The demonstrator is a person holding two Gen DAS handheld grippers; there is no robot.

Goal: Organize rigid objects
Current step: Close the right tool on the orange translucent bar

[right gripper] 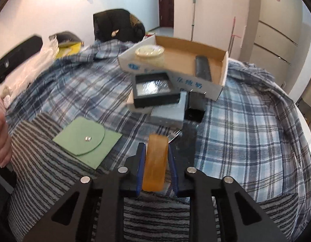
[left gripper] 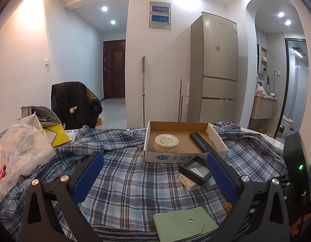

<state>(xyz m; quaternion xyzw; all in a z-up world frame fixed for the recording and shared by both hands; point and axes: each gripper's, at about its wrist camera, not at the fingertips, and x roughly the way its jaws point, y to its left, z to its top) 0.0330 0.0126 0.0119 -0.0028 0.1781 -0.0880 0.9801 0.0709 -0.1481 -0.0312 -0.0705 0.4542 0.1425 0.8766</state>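
Now my right fingers (right gripper: 155,159) were closed nearly shut on an amber block (right gripper: 156,163), pads flat against its two long sides, so it stood on edge between them just above the plaid cloth (right gripper: 246,133). I judged that grip sensible: the flat faces gave the pads something square to press on, and the block pointed ahead toward the box (right gripper: 222,84), where sorted things belonged. My left fingers (left gripper: 155,173) stood wide apart and held nothing, hovering low over the cloth and facing the box (left gripper: 216,139), presumably ready for the next piece.

Inside the box already lay a round tin (left gripper: 167,141) and a black remote (left gripper: 199,141), with bare cardboard between and beside them for the block.

Between my block and the box sat a small cluster: a black frame case (right gripper: 155,89) resting on a pale flat box (right gripper: 169,113), and a small black cube (right gripper: 195,106) just beside them, all close against the box's front wall. I reckoned the block would have to go over these. A green pouch (right gripper: 86,139) lay to the left on the striped cloth (right gripper: 44,161), clear of the way. Bags and a jacket-draped chair (left gripper: 74,100) cluttered the far left side.
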